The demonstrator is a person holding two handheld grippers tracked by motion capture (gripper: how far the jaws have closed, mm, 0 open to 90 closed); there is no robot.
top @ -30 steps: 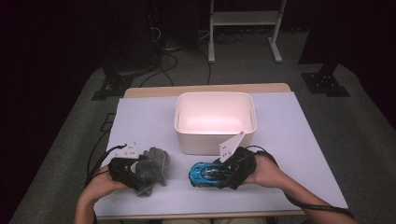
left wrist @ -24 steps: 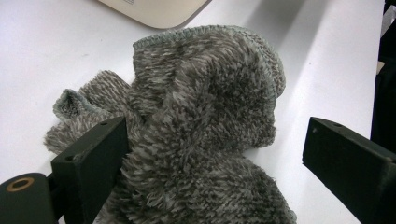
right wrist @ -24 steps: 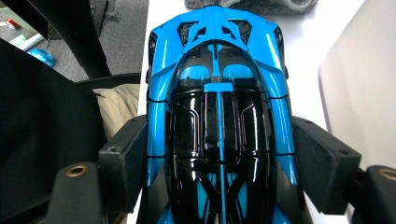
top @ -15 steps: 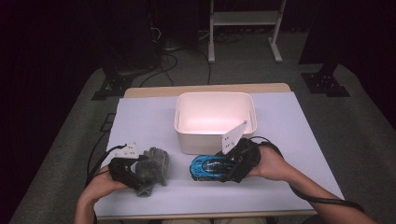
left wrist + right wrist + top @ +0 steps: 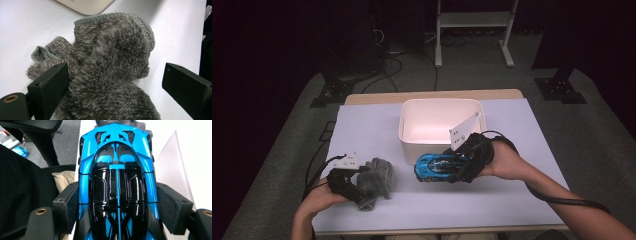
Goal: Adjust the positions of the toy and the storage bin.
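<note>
Lifted since the earlier frame, the right hand-held gripper (image 5: 452, 167) clamps a glossy blue toy car (image 5: 117, 182); the left hand-held gripper (image 5: 115, 82), jaws apart, apparently only straddles a fuzzy grey cloth (image 5: 107, 72).

Cloth (image 5: 374, 176) left of car (image 5: 437, 167)

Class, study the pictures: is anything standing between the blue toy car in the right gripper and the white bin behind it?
Nothing visible does. The blue toy car, clamped in the right gripper, sits just in front of the white bin, whose open top looks empty. The grey cloth lies off to the left.
</note>
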